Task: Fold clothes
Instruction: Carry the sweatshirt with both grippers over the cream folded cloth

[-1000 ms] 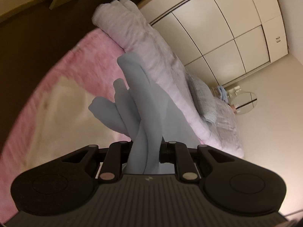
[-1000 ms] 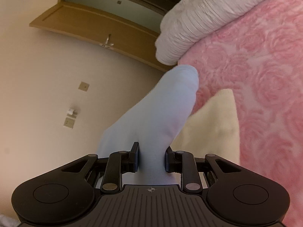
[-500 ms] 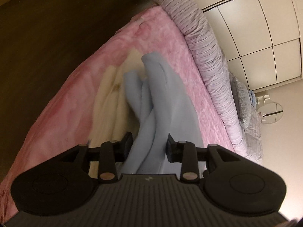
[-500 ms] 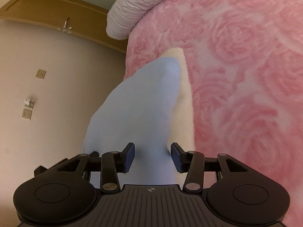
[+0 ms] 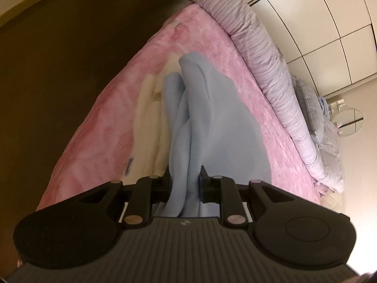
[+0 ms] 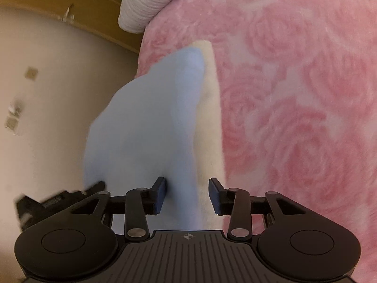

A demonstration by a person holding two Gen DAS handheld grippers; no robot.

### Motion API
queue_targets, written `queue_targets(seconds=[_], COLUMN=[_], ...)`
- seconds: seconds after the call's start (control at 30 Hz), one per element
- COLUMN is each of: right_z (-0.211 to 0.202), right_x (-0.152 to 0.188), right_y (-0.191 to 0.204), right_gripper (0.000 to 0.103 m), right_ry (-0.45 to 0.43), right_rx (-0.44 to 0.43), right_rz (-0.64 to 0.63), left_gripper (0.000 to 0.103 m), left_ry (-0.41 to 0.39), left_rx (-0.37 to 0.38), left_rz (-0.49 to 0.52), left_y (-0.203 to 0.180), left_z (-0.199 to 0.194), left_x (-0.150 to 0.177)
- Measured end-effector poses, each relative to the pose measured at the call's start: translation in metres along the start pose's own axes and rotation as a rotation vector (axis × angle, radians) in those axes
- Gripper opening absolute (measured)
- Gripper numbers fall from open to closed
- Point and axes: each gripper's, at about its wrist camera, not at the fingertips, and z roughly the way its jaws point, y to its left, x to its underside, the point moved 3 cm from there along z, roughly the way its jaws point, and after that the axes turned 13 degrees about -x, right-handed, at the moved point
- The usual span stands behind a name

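The light blue garment (image 5: 212,127) lay in the frame's centre on the pink bed (image 5: 113,122). Left tongs (image 5: 185,179) were closing on its bunched edge; right tongs (image 6: 187,194), spread with cloth between, were also closing. Both should pinch evenly before lifting.

Ahead of your jaws lies a pink rose-patterned bedspread (image 6: 294,94); beyond it, a rolled striped duvet (image 5: 266,63), cream wardrobe doors (image 5: 325,23), dark floor (image 5: 59,59) leftward.
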Motion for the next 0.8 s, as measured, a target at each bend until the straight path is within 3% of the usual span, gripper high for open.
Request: queue_targets(seconds=[0.13,0.2,0.27,0.33,0.47,0.6,0.67,0.8], right_z=[-0.020,-0.024,-0.017,-0.001,0.041,0.070,0.070,0.047], right_x=[-0.025,-0.037,-0.042,-0.037,-0.018,-0.006,-0.011,-0.031], right_y=[0.033,0.049,0.069,0.086,0.082,0.068,0.070,0.080], right_gripper=[0.039,0.039,0.039,0.039,0.039,0.039,0.039,0.039], right_ry=[-0.109,-0.173,-0.199,-0.193,-0.101,-0.040,-0.018,-0.138], right_rx=[0.171,0.322,0.444,0.439,0.414,0.443,0.418,0.365], right_rz=[-0.108,-0.172,-0.244,-0.297,-0.336,-0.411,-0.423,-0.410], left_gripper=[0.023,0.022,0.017,0.016,0.016,0.013,0.013,0.011], left_ry=[-0.034,-0.067,-0.142,-0.198,-0.164,-0.113,-0.111,-0.140], left_rx=[-0.129,-0.193,-0.323,-0.408,-0.212,-0.285,-0.264,-0.242], left_rz=[0.127,0.212,0.354,0.450,0.453,0.512,0.475,0.453], left_y=[-0.021,-0.037,-0.062,-0.081,-0.097,-0.076,-0.065,-0.072], left_z=[-0.022,-0.032,-0.041,-0.045,-0.032,0.027,0.036,0.029], left_x=[-0.019,-0.026,-0.031,-0.036,-0.040,-0.034,-0.038,-0.053])
